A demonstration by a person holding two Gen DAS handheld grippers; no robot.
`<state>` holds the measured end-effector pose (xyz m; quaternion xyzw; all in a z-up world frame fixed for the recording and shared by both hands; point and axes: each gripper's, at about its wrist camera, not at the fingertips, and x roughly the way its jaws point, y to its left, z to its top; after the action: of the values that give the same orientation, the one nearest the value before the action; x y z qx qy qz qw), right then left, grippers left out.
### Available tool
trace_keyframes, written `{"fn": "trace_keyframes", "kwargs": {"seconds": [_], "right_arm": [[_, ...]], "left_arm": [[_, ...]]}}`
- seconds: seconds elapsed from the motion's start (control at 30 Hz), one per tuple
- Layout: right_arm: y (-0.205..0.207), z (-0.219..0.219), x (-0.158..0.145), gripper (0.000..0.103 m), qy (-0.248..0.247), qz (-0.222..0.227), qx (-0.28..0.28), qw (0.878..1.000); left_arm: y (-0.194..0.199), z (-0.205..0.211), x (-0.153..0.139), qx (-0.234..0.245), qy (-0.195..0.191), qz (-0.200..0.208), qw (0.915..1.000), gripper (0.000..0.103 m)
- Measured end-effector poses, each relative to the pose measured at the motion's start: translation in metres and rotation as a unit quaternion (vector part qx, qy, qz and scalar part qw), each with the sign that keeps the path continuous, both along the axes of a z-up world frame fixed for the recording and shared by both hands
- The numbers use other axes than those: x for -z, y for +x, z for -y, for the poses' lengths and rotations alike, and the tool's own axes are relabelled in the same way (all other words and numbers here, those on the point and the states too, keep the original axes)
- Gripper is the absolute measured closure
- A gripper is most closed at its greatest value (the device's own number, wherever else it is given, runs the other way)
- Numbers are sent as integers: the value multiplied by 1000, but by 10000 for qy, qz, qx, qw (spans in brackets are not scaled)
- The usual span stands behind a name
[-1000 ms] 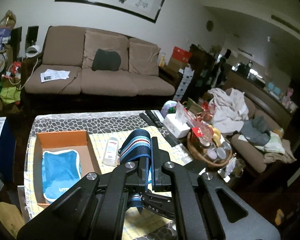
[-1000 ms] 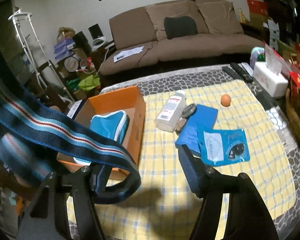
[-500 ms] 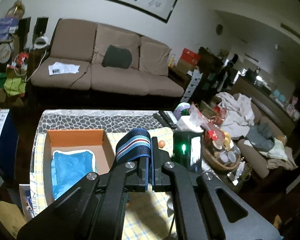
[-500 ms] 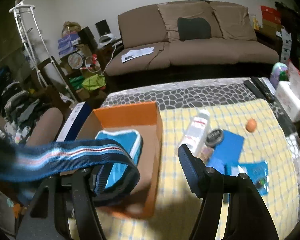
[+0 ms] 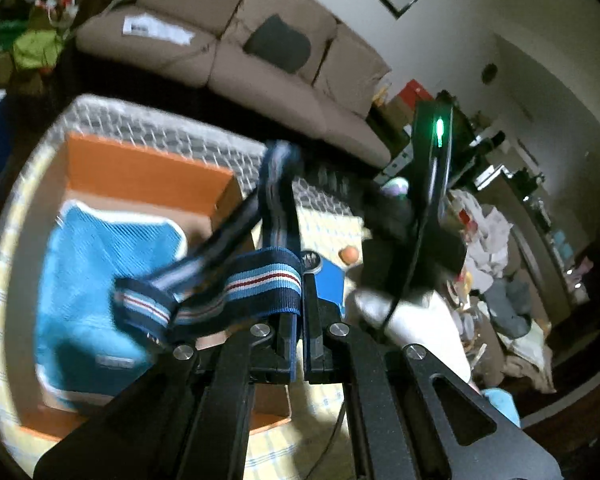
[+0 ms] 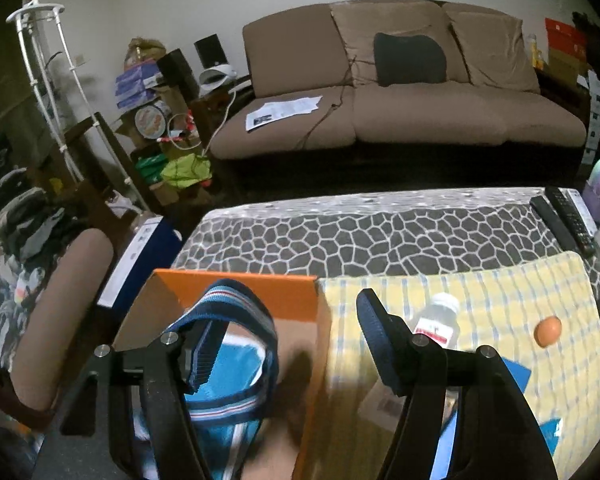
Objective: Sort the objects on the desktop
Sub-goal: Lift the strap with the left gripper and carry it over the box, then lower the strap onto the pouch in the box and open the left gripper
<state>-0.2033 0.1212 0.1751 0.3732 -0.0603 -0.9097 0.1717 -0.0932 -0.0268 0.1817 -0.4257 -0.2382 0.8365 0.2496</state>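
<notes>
One orange cardboard box (image 6: 260,292), one striped navy webbing strap (image 5: 260,284), one clear plastic bottle (image 6: 440,320), one small orange ball (image 6: 548,330), seemingly two black remotes (image 6: 568,220).

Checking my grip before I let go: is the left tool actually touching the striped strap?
Touching. In the left wrist view the left tool is clamped shut on the striped strap, which passes between its fingers.

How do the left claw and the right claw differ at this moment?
The left claw is shut, pinching the striped strap; the right claw stands open, and the strap only loops around one of its fingers. The left claw hangs over the orange box with the blue pouch; the right claw straddles the box's wall, its other finger over the yellow cloth. Both carry the same strap.
</notes>
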Motion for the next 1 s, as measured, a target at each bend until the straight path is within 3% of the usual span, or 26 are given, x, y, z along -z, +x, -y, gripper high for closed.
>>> {"fn": "trace_keyframes", "kwargs": {"seconds": [0.17, 0.4, 0.57, 0.7, 0.87, 1.0], "right_arm": [[-24, 0, 4, 36, -78, 79, -130, 9999], [-24, 6, -22, 36, -104, -150, -606, 9980], [-20, 4, -38, 36, -227, -209, -818, 9962], [-19, 10, -28, 34, -43, -85, -933, 9956], [-22, 19, 6, 34, 98, 229, -931, 9953], [-26, 27, 31, 34, 315, 438, -976, 9938]], "left_arm": [[-8, -25, 26, 199, 179, 241, 9994, 101], [-10, -30, 6, 419, 844, 218, 9953, 101], [-8, -25, -4, 477, 878, 165, 9949, 101], [-13, -18, 30, 197, 667, 640, 9955, 101], [-27, -5, 88, -2, 447, 1432, 9887, 101], [-30, -5, 108, 1, 300, 1750, 9841, 100]]}}
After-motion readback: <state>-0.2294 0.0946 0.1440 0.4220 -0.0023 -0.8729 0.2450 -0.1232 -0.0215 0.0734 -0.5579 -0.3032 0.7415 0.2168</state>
